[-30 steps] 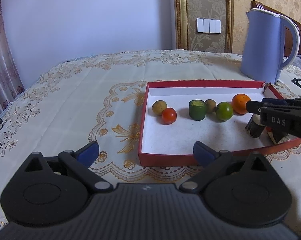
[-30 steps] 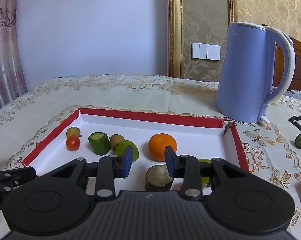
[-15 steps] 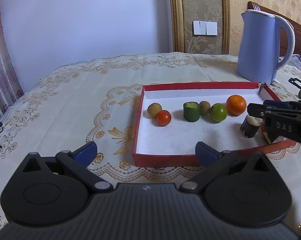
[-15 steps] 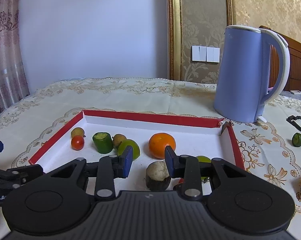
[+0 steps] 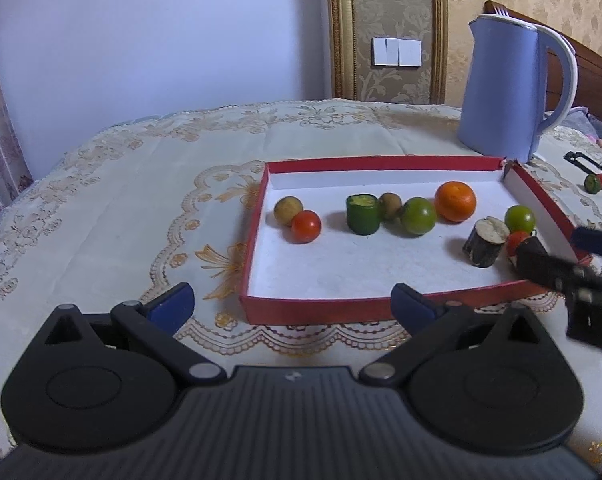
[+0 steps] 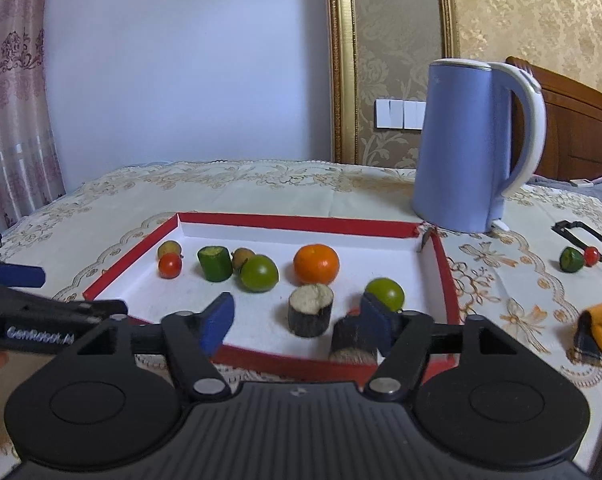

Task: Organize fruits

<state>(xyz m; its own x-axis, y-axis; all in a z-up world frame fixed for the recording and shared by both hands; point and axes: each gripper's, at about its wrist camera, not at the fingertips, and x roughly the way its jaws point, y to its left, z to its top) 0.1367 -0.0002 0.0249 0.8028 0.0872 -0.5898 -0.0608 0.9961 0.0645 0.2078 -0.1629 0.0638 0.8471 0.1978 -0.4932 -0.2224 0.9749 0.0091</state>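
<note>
A red-rimmed white tray (image 5: 257, 216) (image 6: 301, 224) on the table holds an orange (image 5: 455, 201) (image 6: 316, 264), two green fruits (image 5: 419, 216) (image 6: 385, 294), a red tomato (image 5: 306, 226), a tan fruit (image 5: 287, 210), a green cut piece (image 5: 363, 214) and a dark cut stub (image 5: 486, 242) (image 6: 311, 315). My left gripper (image 5: 293, 306) is open and empty before the tray's near edge. My right gripper (image 6: 297, 322) is open at the tray's near right corner, with a second dark stub (image 6: 351, 344) standing by its right finger. A green piece with a red one (image 6: 577, 258) lies outside on the right.
A blue kettle (image 6: 467, 148) stands behind the tray's far right corner. A black clip (image 6: 585, 234) lies right of the tray. An orange cloth (image 6: 601, 330) lies at the right edge. The embroidered tablecloth (image 5: 121, 208) spreads left of the tray.
My right gripper has opened wide and drawn back to the tray's near edge, leaving the dark stub standing in the tray. My left gripper has pulled back slightly.
</note>
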